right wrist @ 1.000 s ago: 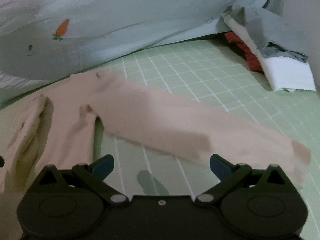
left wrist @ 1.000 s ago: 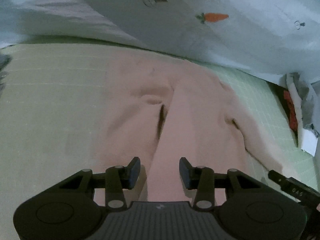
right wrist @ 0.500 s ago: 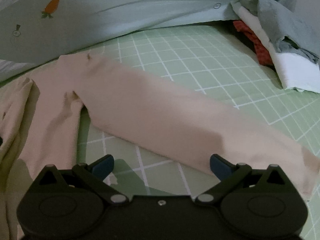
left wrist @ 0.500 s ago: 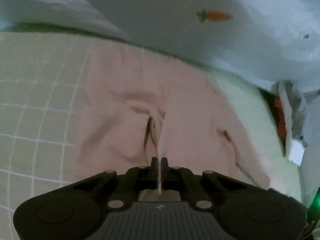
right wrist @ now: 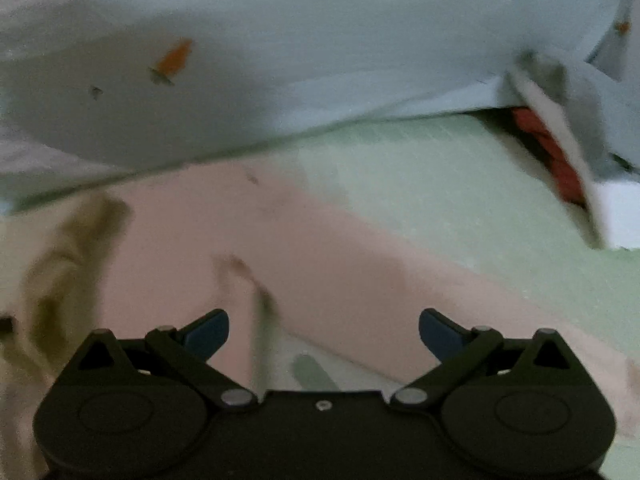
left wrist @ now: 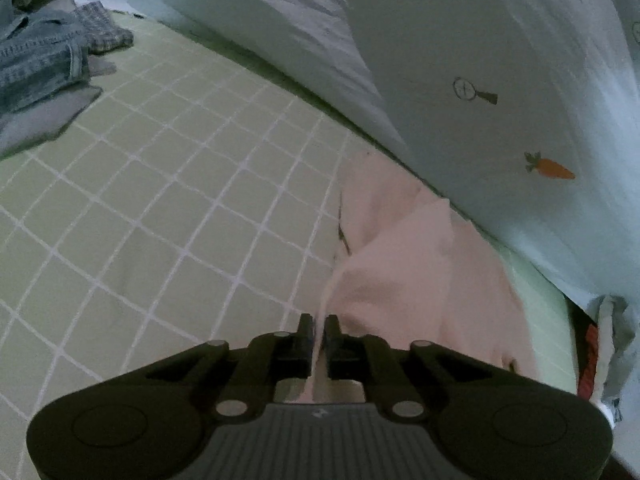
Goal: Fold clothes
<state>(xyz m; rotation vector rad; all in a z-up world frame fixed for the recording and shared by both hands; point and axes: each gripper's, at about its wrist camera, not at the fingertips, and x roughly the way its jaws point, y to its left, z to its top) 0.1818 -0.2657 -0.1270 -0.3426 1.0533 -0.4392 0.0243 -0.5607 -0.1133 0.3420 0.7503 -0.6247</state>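
My left gripper [left wrist: 318,326] is clamped on a raised edge of the pink garment [left wrist: 420,280]; my right gripper [right wrist: 324,330] stands wide apart, holding nothing, over the long sleeve [right wrist: 360,276]. The garment lies on the green checked sheet [left wrist: 160,208] beside the duvet [left wrist: 500,60]. I judge it light, limp and non-slip: pinch at cuff or hem.

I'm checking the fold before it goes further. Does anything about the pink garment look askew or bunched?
Yes. The pink garment is not flat: its left part is crumpled into shadowed folds, and one long section runs off at a slant to the right. The left gripper pinches an edge, lifting it.
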